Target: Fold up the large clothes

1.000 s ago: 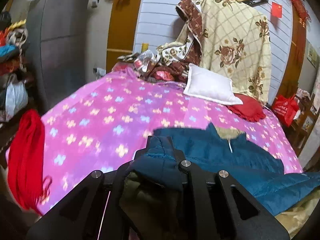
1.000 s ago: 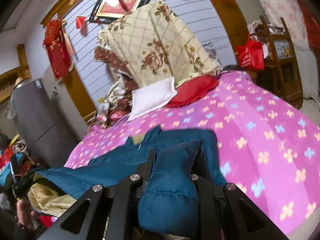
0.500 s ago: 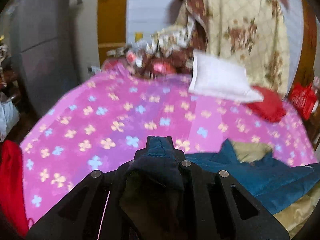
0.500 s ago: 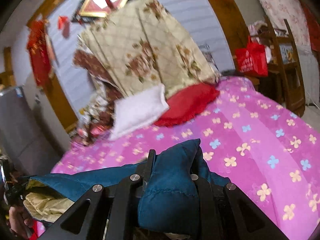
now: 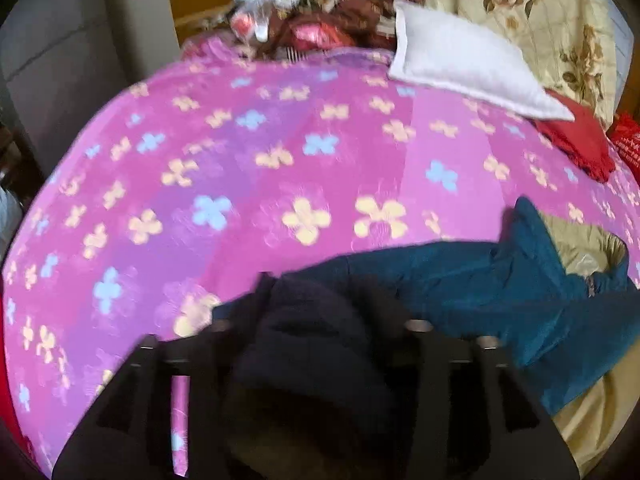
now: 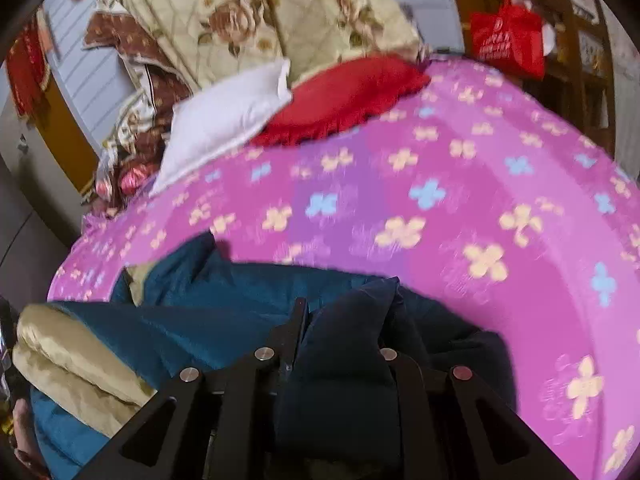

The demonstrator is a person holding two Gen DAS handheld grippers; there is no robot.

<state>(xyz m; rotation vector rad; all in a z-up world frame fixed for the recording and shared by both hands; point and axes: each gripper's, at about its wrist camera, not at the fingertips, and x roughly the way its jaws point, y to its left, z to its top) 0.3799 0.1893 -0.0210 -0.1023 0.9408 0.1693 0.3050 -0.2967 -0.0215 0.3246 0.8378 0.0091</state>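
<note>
A large teal padded jacket (image 5: 500,276) with a tan lining (image 5: 580,244) lies on a pink flowered bedspread (image 5: 280,152). My left gripper (image 5: 316,292) is shut on a bunched fold of the jacket low over the bed. My right gripper (image 6: 344,308) is shut on another fold of the same jacket (image 6: 224,304), whose tan lining (image 6: 72,360) rolls out at lower left. The jacket's body stretches between the two grippers. The fingertips are hidden by cloth.
A white pillow (image 5: 460,60) and a red cushion (image 5: 576,136) lie at the bed's head, below a hanging floral quilt (image 6: 280,12). A clutter pile (image 5: 304,28) sits at the back. A red bag (image 6: 508,40) hangs by a wooden shelf at right.
Both grippers have tilted down and moved forward over the bed, carrying the jacket folds. The bedspread now fills both views and the jacket lies lower on it.
</note>
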